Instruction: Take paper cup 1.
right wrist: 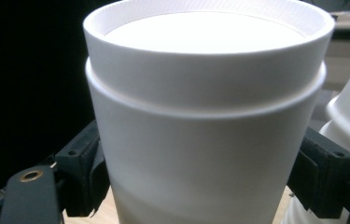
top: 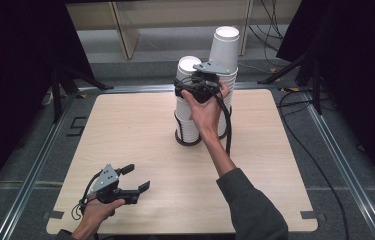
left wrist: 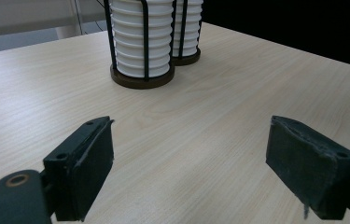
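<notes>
**Item 1.** Left gripper (top: 138,176): we recorded it low over the near left part of the wooden table (top: 125,140). Its jaws were wide apart with nothing between them, and bare tabletop lay under them.

**Item 2.** Right gripper (top: 195,82): we found it raised at the far middle of the table, clamped on a white cup (right wrist: 205,116). One pad (right wrist: 81,172) pressed each side of the cup's wall.

**Item 3.** White cup: it was held base-up at the top of the left cup stack (left wrist: 140,42). We could not tell whether it was clear of the cups beneath.

**Item 4.** Right cup stack (top: 225,50): this was the taller one and stood just beside the left stack. Each stack stood in a black wire holder (left wrist: 144,28) on a dark round base (left wrist: 140,80).
</notes>
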{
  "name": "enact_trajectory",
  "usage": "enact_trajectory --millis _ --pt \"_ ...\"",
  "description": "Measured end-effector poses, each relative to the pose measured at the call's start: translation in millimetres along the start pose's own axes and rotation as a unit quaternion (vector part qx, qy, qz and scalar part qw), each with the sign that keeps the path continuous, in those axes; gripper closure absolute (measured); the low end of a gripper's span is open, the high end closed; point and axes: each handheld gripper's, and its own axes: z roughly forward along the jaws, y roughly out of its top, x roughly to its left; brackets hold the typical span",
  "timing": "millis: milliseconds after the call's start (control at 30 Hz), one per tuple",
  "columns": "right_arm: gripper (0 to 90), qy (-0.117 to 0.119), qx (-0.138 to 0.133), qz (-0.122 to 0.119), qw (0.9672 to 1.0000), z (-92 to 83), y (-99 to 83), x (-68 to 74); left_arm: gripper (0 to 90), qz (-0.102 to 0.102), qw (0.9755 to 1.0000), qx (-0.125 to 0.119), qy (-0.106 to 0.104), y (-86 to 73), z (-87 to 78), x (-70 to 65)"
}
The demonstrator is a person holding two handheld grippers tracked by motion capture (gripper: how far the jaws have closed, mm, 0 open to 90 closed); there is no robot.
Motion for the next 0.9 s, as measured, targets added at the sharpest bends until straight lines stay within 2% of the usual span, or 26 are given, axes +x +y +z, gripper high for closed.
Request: enact_trajectory --millis 67,100,200,233,333,400,433,500,567,633,667,733,767,800,833,900 --pt "18.9 0.001 -0.003 -0.001 1.0 -2.9 3.4 -0.3 14.7 0.001 1.0 -0.001 -0.002 -0.2 0.4 0.2" --pt "18.9 0.002 -0.007 -0.002 1.0 -5.6 6.6 -0.5 14.7 0.002 1.0 0.006 0.002 0.1 -0.6 0.0" --pt "18.9 0.002 -0.015 -0.015 0.9998 -14.5 14.1 -2.8 14.7 0.0 1.0 0.004 0.0 0.0 -0.2 -0.6" --pt "18.9 0.012 -0.019 -0.006 0.9997 -20.1 16.1 -4.3 14.7 -0.002 1.0 -0.003 -0.004 -0.4 0.9 -0.5" --pt "18.9 0.02 -0.02 -0.003 0.9996 -25.6 16.6 -6.6 14.7 0.003 1.0 0.009 0.002 0.2 -1.0 -0.1" --pt "19.0 0.035 -0.014 0.0 0.9993 -34.5 12.9 -9.1 14.7 0.003 1.0 0.008 0.002 0.2 -0.9 -0.1" --pt "19.0 0.035 -0.014 0.0 0.9993 -34.5 12.9 -9.1 14.7 0.003 1.0 0.009 0.002 0.2 -0.9 -0.2" --pt "18.9 0.049 -0.005 -0.003 0.9988 -43.5 3.3 -10.2 14.7 0.001 1.0 0.006 0.0 -0.2 -0.2 0.0" --pt "18.9 0.051 -0.006 -0.007 0.9987 -46.0 0.4 -11.4 14.6 0.001 1.0 0.002 -0.002 -0.5 0.6 0.1" --pt "19.0 0.065 0.001 -0.003 0.9979 -54.5 -8.9 -11.5 14.7 -0.004 1.0 0.002 -0.001 -0.8 0.7 -0.4" --pt "18.9 0.071 0.001 -0.012 0.9974 -60.5 -16.4 -12.6 14.6 -0.001 1.0 0.007 0.003 -0.5 -0.3 0.2" --pt "19.0 0.079 0.0 -0.013 0.9968 -63.2 -21.0 -12.5 14.7 -0.007 1.0 0.003 0.003 -0.7 0.1 -0.4" --pt "19.0 0.088 0.007 -0.018 0.996 -70.1 -31.0 -12.3 14.7 -0.003 1.0 0.007 0.004 -0.4 -0.9 0.4" --pt "19.0 0.088 0.007 -0.018 0.996 -70.1 -31.0 -12.3 14.7 -0.004 1.0 0.001 0.002 -0.7 -0.3 0.8" --pt "18.9 0.092 0.008 -0.025 0.9954 -74.7 -39.7 -13.5 14.7 -0.007 0.9999 -0.007 -0.002 -0.9 0.6 1.1" --pt "18.9 0.092 0.014 -0.026 0.9953 -76.5 -42.7 -13.6 14.6 -0.007 1.0 -0.006 -0.001 -0.8 0.3 1.3"
